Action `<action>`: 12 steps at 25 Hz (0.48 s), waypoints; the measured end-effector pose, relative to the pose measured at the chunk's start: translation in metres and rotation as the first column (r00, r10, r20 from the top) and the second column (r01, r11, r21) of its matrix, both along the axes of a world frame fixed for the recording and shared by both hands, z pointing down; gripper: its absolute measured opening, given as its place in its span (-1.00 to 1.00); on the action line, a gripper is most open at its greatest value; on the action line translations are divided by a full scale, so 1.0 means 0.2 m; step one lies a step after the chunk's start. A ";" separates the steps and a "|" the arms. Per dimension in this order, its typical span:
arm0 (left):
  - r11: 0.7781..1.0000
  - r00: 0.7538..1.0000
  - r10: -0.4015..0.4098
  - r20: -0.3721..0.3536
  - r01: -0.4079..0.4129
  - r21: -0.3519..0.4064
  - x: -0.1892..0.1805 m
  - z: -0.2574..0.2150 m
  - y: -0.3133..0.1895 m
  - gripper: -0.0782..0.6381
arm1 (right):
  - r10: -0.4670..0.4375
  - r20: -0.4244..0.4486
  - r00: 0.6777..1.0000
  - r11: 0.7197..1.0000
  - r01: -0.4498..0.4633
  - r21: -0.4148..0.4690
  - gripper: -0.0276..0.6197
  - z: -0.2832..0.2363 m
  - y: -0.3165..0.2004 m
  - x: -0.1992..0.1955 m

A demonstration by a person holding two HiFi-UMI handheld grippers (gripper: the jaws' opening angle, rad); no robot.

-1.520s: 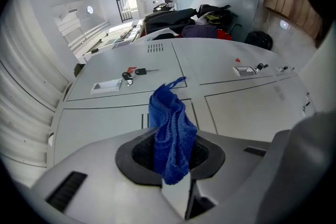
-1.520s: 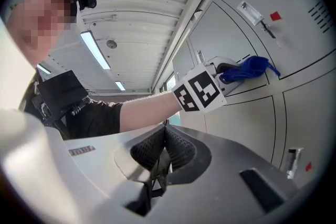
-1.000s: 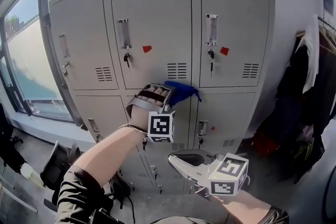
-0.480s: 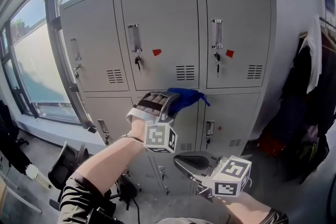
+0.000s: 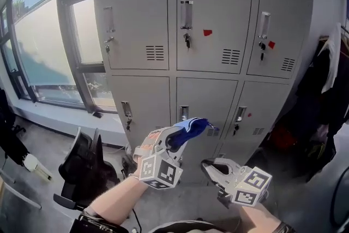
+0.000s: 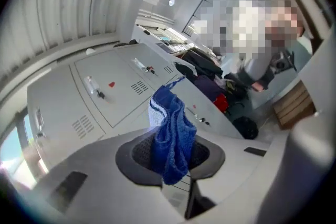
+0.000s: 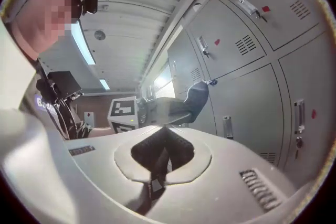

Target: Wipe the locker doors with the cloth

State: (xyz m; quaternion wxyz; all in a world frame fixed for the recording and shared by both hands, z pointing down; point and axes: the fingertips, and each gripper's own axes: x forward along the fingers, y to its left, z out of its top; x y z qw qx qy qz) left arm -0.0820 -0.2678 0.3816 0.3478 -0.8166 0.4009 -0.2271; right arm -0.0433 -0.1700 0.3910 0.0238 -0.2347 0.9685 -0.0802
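You face six locker doors [image 5: 208, 8], three above three; one cloth [image 5: 188, 129], between your left gripper's [image 5: 170, 142] fingers [image 6: 137, 157]; two grippers, counting the right gripper [image 5: 215, 167].

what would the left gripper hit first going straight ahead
Probably the lower middle locker door, with the blue cloth clamped in the left gripper touching it first; depth is unclear.

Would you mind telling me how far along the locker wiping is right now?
Done: no door shows wipe marks, so finished doors cannot be told. In hand: the left tongs grip the blue cloth in front of the lower middle door; the right tongs are shut and empty. Left: likely this door and others.
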 end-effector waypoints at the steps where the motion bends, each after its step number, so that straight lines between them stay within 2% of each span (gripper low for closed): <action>1: 0.999 0.999 0.016 -0.040 -0.017 -0.044 -0.04 0.07 0.07 -0.52 | 0.019 -0.015 1.000 1.000 -0.019 0.000 -0.90 0.04 0.03 -0.03; 4: 0.981 0.984 0.053 -0.167 -0.083 -0.176 -0.14 0.27 0.24 -0.52 | 0.075 -0.050 0.996 0.997 -0.076 -0.012 -0.90 0.17 0.09 -0.11; 8: 0.938 0.948 0.067 -0.312 -0.166 -0.304 -0.24 0.45 0.40 -0.52 | 0.114 -0.099 0.989 0.992 -0.118 -0.035 -0.90 0.33 0.14 -0.21; 10: 0.913 0.912 0.065 -0.405 -0.218 -0.345 -0.26 0.47 0.46 -0.52 | 0.113 -0.127 0.985 0.992 -0.119 -0.037 -0.90 0.39 0.17 -0.24; 12: 0.891 0.861 0.050 -0.507 -0.267 -0.366 -0.28 0.48 0.52 -0.52 | 0.108 -0.149 0.983 0.993 -0.113 -0.023 -0.90 0.42 0.20 -0.26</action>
